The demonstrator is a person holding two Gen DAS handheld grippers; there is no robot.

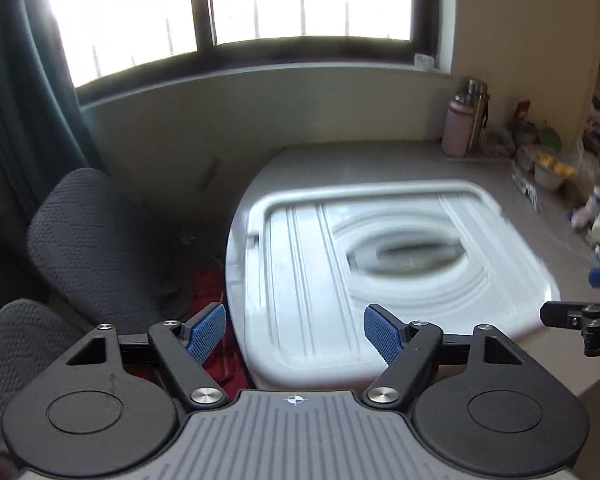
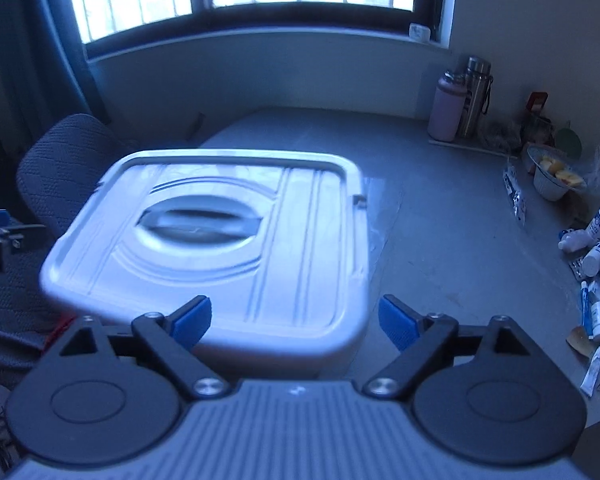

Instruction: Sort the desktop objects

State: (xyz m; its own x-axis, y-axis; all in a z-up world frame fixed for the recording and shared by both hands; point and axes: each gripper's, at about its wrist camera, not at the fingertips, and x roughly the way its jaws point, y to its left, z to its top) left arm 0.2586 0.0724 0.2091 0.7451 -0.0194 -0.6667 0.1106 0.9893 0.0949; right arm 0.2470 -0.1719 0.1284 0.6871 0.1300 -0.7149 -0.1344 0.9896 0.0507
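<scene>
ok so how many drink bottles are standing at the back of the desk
2, side by side in the far right corner by the wall: a pink bottle, and a steel flask just right of and behind it. Clutter nearby could hide more.

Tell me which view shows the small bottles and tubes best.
The right wrist view: the small bottles and tubes lie spread along the table's right edge, individually distinguishable. The left wrist view catches only a blurred cluster at its right border.

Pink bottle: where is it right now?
The pink bottle stands at the desk's far right corner under the window, touching or just beside the steel flask. It is beyond the white lidded bin, with the bowl nearer right.
</scene>
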